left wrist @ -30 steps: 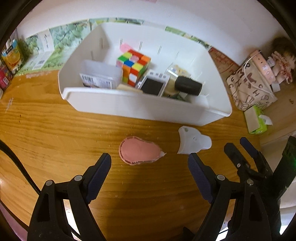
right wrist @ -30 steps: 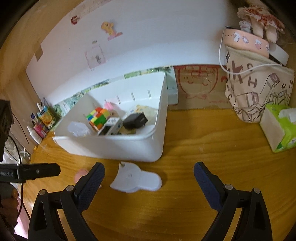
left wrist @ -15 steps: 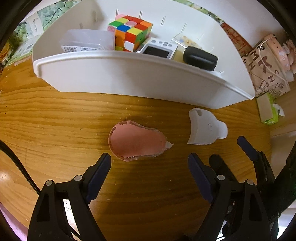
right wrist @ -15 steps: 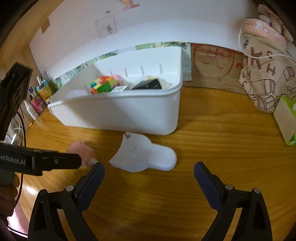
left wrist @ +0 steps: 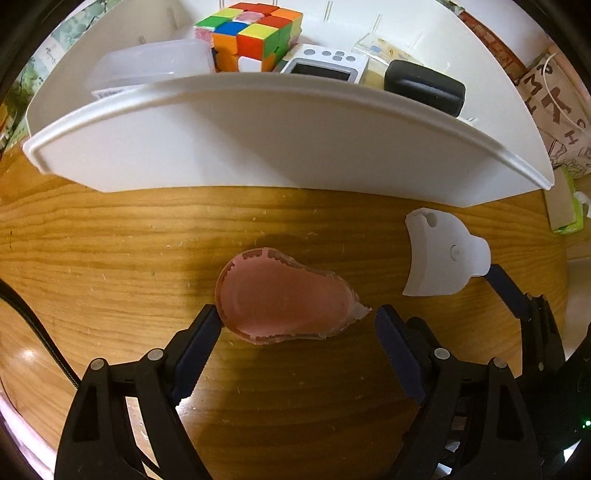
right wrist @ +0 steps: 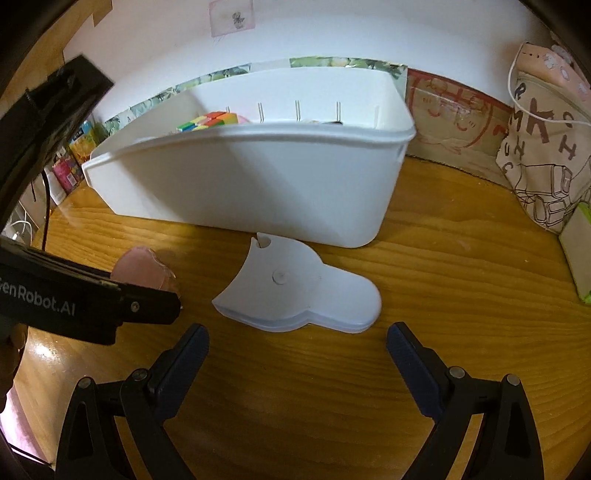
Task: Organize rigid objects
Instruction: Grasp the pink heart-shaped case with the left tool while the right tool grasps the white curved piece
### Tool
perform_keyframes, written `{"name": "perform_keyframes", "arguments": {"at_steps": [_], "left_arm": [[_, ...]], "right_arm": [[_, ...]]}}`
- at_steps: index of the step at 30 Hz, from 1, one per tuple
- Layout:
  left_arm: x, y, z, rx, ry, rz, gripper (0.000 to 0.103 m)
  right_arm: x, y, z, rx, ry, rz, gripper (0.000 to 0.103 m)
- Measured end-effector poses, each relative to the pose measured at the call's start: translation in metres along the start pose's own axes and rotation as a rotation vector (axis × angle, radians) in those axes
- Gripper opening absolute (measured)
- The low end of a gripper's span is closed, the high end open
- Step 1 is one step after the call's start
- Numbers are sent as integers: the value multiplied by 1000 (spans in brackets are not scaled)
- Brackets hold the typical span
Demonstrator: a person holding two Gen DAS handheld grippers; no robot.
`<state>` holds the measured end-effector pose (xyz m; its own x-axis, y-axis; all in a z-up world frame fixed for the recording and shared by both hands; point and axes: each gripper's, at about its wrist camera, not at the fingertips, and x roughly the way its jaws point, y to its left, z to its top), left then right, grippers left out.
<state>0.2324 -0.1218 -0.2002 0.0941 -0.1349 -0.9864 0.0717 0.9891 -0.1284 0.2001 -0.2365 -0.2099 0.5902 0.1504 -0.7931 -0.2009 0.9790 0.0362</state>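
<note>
Left wrist view: left gripper (left wrist: 297,326) has descended, jaws apart, straddling the pink pear-shaped plastic piece (left wrist: 286,301) on the wooden table (left wrist: 110,251). Grasp imminent. Right gripper (right wrist: 297,349), jaws apart, nears the white flat plastic piece (right wrist: 295,291).

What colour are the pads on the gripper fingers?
Dark blue pads on black fingers, clearest in the left wrist view.

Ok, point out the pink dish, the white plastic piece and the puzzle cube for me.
pink dish (left wrist: 286,308): left wrist view, on its pink inner floor.
white plastic piece (right wrist: 291,291): right wrist view, on its flat top face.
puzzle cube (left wrist: 251,35): left wrist view, on its top face, inside the bin.
</note>
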Motion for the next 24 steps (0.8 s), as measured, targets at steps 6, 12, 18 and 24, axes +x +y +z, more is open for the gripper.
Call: {"name": "perform_keyframes", "arguments": {"at_steps": [6,12,18,24], "left_arm": [[3,-9,5,6,8,35,87],[4,-11,7,-12,5,49,87],[5,-6,2,-33,-4,71,87],[3,2,-8,-64,-15,84,86]], "right_arm": [[7,4,2,-29,-10,-27,101],[16,10,7,-48,-1,-57,102],[22,9,16,-35,-2,-68,102],[27,7,21,-28,-2,-73,103]]}}
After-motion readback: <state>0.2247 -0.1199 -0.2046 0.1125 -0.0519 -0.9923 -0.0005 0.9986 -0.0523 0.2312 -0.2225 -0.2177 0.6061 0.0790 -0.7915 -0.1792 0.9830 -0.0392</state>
